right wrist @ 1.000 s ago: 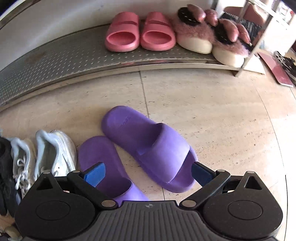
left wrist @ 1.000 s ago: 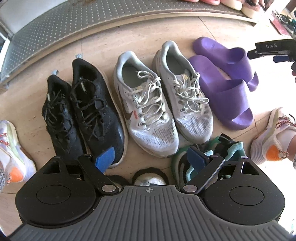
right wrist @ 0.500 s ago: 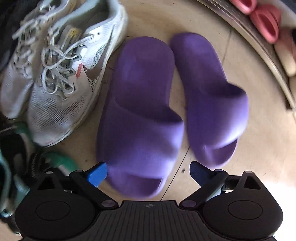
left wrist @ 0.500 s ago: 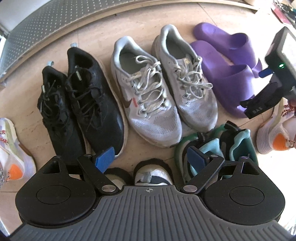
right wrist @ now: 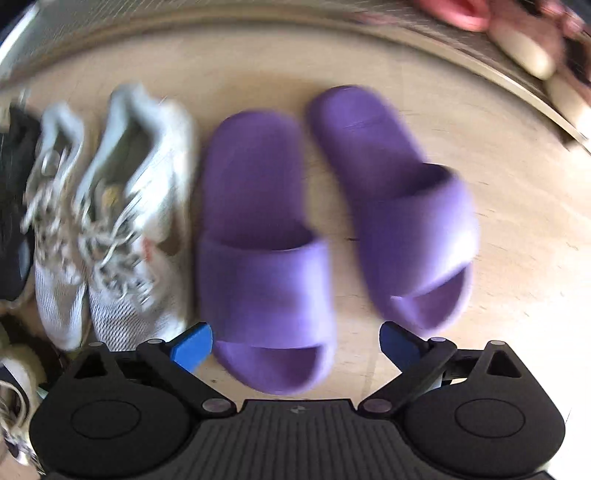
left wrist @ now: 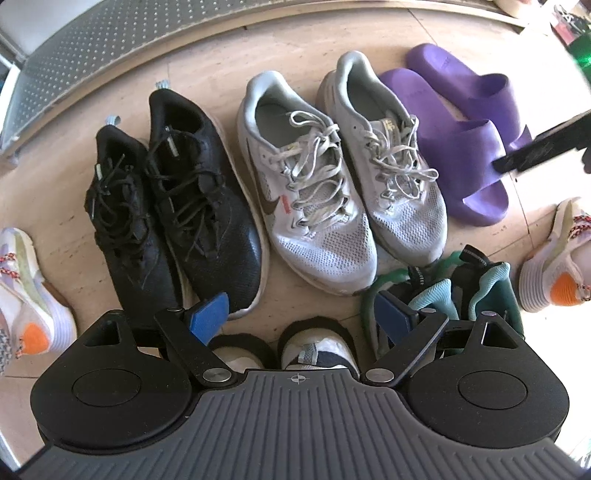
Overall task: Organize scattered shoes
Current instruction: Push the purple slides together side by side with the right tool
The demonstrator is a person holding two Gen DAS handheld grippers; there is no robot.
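On the beige floor lie a pair of black sneakers (left wrist: 173, 206), a pair of grey laced sneakers (left wrist: 332, 184) and two purple slides (left wrist: 458, 129), side by side. My left gripper (left wrist: 301, 314) hangs open above the toes of a white pair (left wrist: 317, 347), next to a green shoe (left wrist: 461, 291). My right gripper (right wrist: 295, 341) is open over the toe of the left purple slide (right wrist: 266, 258); the right slide (right wrist: 399, 206) lies beside it. The right wrist view is motion-blurred. The right tool's dark body (left wrist: 546, 147) shows at the left view's right edge.
A white-and-orange sneaker lies at each side, one left (left wrist: 26, 295) and one right (left wrist: 557, 266). A perforated metal shelf (left wrist: 110, 48) curves along the back; pink slippers (right wrist: 458, 13) and furry slippers (right wrist: 528, 44) sit on it.
My right gripper swung from facing the shelf down over the purple slides and is still moving. The left gripper shifted slightly; the shoes stayed put.
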